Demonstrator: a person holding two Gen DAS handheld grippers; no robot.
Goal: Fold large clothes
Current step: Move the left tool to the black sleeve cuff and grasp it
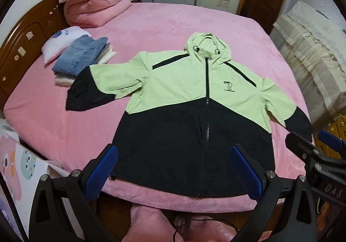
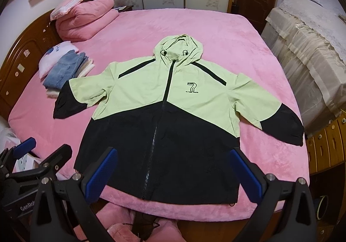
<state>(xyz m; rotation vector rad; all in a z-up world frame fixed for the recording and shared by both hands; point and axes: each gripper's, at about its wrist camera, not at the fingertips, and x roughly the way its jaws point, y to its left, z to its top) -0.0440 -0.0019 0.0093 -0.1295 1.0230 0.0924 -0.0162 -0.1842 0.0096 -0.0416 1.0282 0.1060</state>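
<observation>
A: What does your left wrist camera show?

B: Your left gripper (image 1: 174,169) hangs wide open and empty above the near hem of the jacket (image 1: 190,112). The jacket lies flat, front up and zipped, on the pink bed (image 1: 151,25), hood away from you, both sleeves spread. Your right gripper (image 1: 313,142) sits at the right edge, over the bed's corner.

A: And your right wrist camera?

B: Your right gripper (image 2: 173,171) is released too, gripping nothing, above the same hem. A stack of folded clothes (image 2: 64,71) rests just beside the jacket's left sleeve. Your left gripper (image 2: 41,149) shows at lower left, jaws apart.
</observation>
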